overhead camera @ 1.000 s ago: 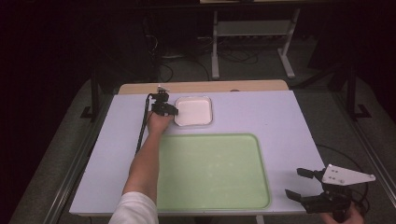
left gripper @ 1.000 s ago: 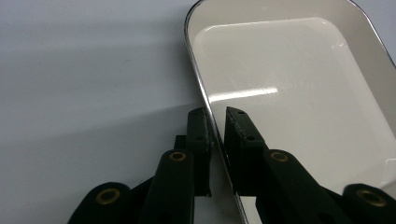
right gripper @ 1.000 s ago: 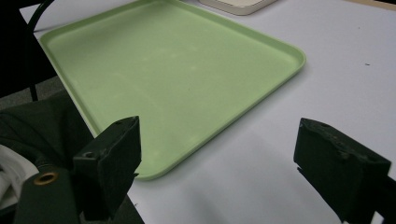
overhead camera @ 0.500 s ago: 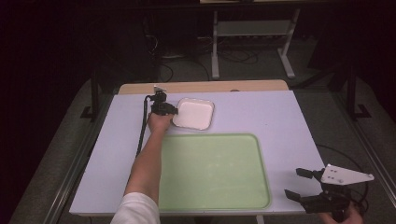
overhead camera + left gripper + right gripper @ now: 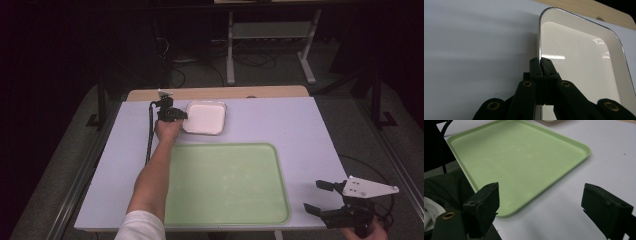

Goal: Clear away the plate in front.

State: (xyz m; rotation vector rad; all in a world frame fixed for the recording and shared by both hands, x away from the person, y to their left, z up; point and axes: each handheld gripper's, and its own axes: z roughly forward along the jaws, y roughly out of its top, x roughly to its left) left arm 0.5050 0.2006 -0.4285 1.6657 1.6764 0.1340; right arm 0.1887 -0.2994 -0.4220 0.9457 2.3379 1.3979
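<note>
While the table (image 5: 300, 130) carries only two things, the order of care runs from the big one down: the green tray (image 5: 227, 185) lies at the near middle, and the white dish (image 5: 205, 117) sits just beyond its far-left corner, at about 11 o'clock from the tray's centre. The left gripper (image 5: 176, 114) is clenched on the dish's left rim, its jaws pinched together over the thin edge in the left gripper view (a narrow bite, right at the lip) (image 5: 541, 65). To do this step well, I judge the hand should keep the dish level and draw it toward 5 o'clock, lifting the near rim over the tray's raised border rather than dragging against it; a rim grip this shallow could let the dish pivot or slip if it is tilted. The right gripper (image 5: 320, 197) hangs released off the table's near-right corner, jaws wide apart, with the tray at its 10 o'clock.

Against the frame a second earlier, the dish has turned slightly, its near-right corner swung toward the tray, and the left forearm has shifted with it. The right gripper has stayed put.
</note>
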